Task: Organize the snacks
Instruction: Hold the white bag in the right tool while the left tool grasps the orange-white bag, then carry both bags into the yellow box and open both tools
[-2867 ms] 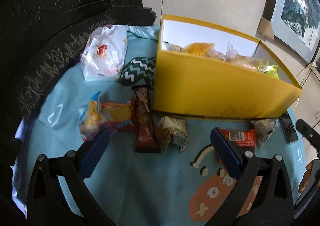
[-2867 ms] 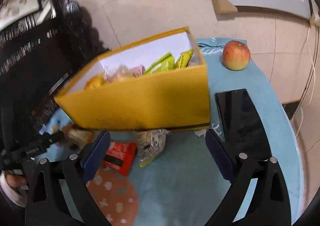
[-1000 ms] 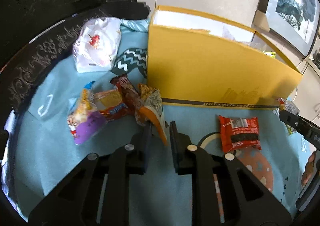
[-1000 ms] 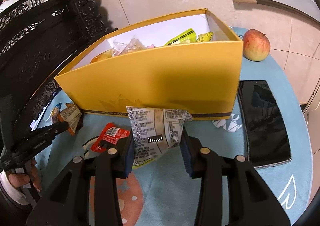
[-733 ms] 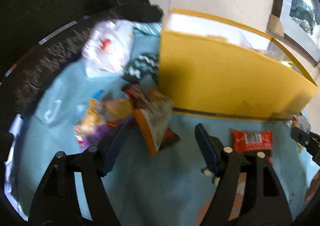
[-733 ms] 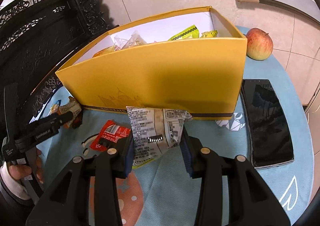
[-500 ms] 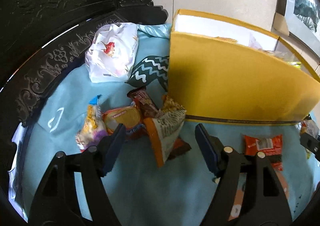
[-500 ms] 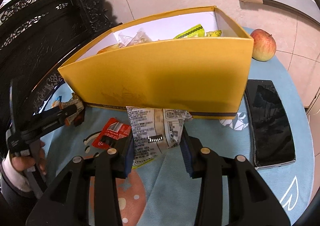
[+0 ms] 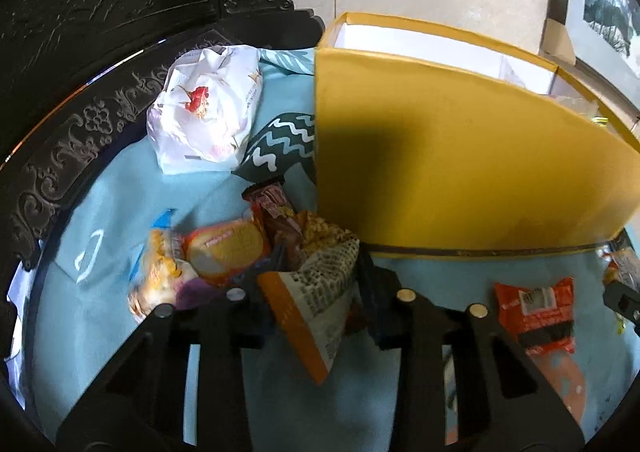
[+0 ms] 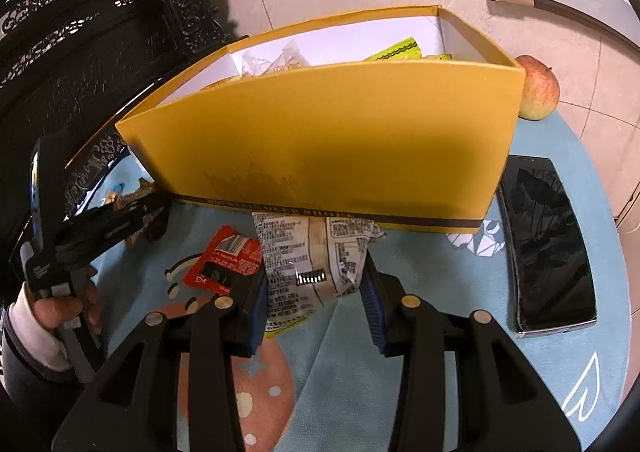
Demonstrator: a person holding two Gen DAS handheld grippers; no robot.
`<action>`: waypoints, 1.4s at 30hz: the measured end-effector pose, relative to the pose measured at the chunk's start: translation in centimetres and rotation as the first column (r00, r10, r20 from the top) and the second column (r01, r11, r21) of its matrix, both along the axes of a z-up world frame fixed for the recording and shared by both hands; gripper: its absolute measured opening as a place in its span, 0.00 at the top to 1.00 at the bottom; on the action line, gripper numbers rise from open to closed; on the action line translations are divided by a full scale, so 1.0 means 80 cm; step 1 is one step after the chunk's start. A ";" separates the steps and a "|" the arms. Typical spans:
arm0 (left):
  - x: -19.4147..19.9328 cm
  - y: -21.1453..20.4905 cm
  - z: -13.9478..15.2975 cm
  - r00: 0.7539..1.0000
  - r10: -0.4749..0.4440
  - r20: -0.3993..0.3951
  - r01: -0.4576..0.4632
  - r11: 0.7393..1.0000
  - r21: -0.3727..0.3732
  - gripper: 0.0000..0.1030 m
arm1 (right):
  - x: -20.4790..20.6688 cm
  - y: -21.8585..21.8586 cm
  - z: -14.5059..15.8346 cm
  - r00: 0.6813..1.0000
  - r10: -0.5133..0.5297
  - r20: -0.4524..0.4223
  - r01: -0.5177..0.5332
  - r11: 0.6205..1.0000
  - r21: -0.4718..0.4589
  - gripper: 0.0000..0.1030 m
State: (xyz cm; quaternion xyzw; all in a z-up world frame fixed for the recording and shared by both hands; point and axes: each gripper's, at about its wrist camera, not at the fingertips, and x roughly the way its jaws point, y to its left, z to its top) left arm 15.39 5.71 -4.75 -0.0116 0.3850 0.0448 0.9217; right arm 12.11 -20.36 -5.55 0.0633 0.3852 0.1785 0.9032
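One open yellow cardboard box [image 10: 320, 148] fills the middle of both views, standing on a round table under a light-blue patterned cloth [image 10: 460, 332]; several wrapped snacks show over its rim.

In the left wrist view, the left gripper [image 9: 316, 272] has just been closing its jaws, which now pinch one newsprint-patterned snack packet with an orange edge [image 9: 316, 292] at lower centre. Left of it lie three more snacks: one brown bar wrapper [image 9: 276, 212], one orange round-biscuit packet [image 9: 224, 248] and one yellow-and-purple packet [image 9: 160, 280]. One white plastic bag [image 9: 204, 116] sits at upper left, one red square packet [image 9: 536, 312] at lower right.

In the right wrist view, the right gripper [image 10: 314, 292] pinches one white printed snack packet [image 10: 312, 260] just before the box. One black smartphone [image 10: 548, 244] lies at right, one apple [image 10: 536, 88] at upper right.
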 end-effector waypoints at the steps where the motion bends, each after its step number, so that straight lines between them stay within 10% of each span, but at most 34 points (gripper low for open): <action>1: -0.005 -0.001 0.002 1.000 -0.005 0.006 0.005 1.000 0.000 0.66 | -0.001 -0.001 0.001 1.000 -0.002 0.003 0.002 1.000 0.003 0.59; 17: -0.064 -0.027 0.094 0.983 -0.131 0.127 0.139 0.989 -0.058 0.66 | -0.027 -0.017 0.060 0.990 -0.021 0.137 0.011 0.997 0.075 0.59; 30: 0.048 -0.084 0.175 0.962 -0.196 0.189 0.210 0.976 -0.060 0.65 | 0.049 -0.015 0.143 0.964 -0.077 0.255 0.070 0.997 0.035 0.57; 31: 0.060 -0.087 0.174 0.962 -0.199 0.185 0.214 0.975 -0.062 0.56 | 0.064 -0.018 0.142 0.960 -0.109 0.256 0.096 0.993 0.062 0.43; 32: 0.073 -0.090 0.173 0.963 -0.195 0.184 0.210 0.975 -0.067 0.17 | 0.077 -0.021 0.138 0.957 -0.151 0.247 0.134 0.987 0.085 0.30; 33: 0.085 -0.092 0.170 0.966 -0.174 0.191 0.188 0.980 -0.061 0.02 | 0.091 -0.027 0.131 0.951 -0.218 0.219 0.198 0.974 0.109 0.14; 42: 0.063 -0.083 0.158 0.966 -0.203 0.162 0.195 0.979 0.066 0.02 | 0.062 -0.049 0.114 0.960 -0.204 0.192 0.166 0.967 0.194 0.10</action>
